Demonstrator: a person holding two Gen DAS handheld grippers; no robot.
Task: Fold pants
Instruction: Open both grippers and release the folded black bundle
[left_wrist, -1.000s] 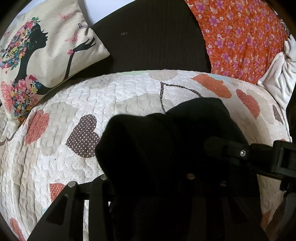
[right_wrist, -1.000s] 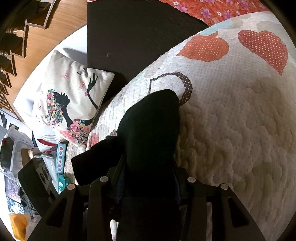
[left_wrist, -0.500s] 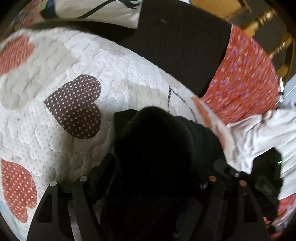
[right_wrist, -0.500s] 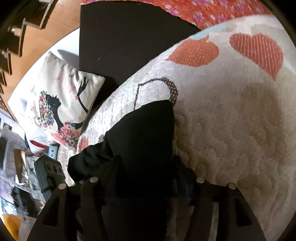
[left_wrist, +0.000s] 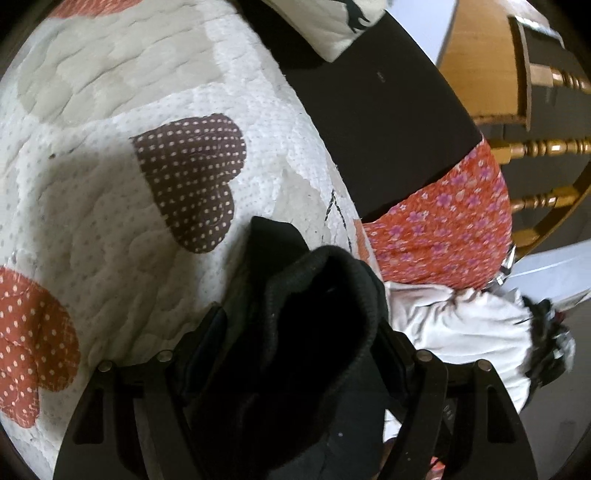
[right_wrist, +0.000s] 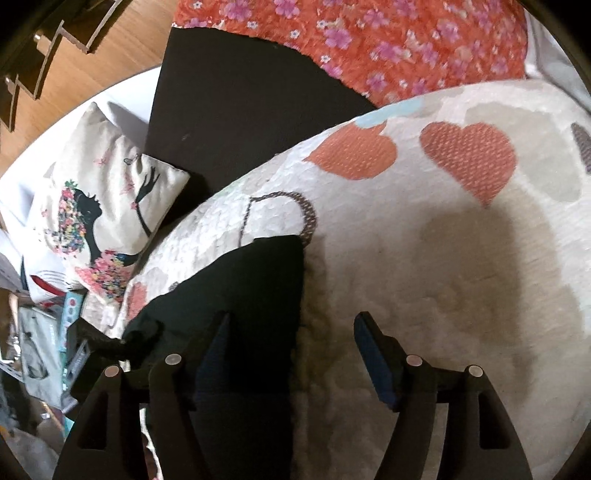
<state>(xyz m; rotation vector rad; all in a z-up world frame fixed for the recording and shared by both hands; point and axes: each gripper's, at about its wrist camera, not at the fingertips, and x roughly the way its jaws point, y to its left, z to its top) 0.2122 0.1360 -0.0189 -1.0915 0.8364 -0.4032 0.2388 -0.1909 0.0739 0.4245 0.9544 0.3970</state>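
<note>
Right wrist view: the right gripper (right_wrist: 291, 328) hangs over a quilt (right_wrist: 443, 258) printed with hearts, its two fingers spread wide apart. Its jaws have just been opening. The black pants (right_wrist: 240, 295) lie flat on the quilt from about 6 o'clock up toward the middle of the picture, ending in a squared corner just below a brown heart outline (right_wrist: 280, 218). The left finger (right_wrist: 214, 347) stands over the black cloth; the right finger (right_wrist: 373, 354) stands over bare quilt, clear of the pants. The cloth's right edge runs between the two fingers, and neither pad presses on it, so the jaws are released. At 9 o'clock a pillow (right_wrist: 107, 218) with a flower-haired silhouette leans against a dark cushion (right_wrist: 240, 110), which fills the space at 11 to 12 o'clock. An orange flowered cloth (right_wrist: 369, 48) runs across 12 to 1 o'clock. Boxes and clutter sit at 8 o'clock, too blurred to tell apart.

In the left wrist view, the left gripper (left_wrist: 299, 325) also has its fingers set wide. A bunched, ribbed fold of the pants (left_wrist: 317, 314) rises between them and fills most of the gap. Whether the pads press on the cloth I cannot tell, as black cloth and black fingers run together. Its jaws, too, have just been opening. A brown dotted heart (left_wrist: 192, 181) on the quilt (left_wrist: 92, 221) lies at 10 o'clock, a red one (left_wrist: 29, 343) at 8 o'clock. The dark cushion (left_wrist: 388, 122) is at 1 o'clock, the orange flowered cloth (left_wrist: 443, 229) at 2 o'clock, and crumpled white cloth (left_wrist: 461, 325) at 3 to 4 o'clock, just beside the pants. A wooden chair (left_wrist: 535, 147) stands beyond at 2 o'clock.
</note>
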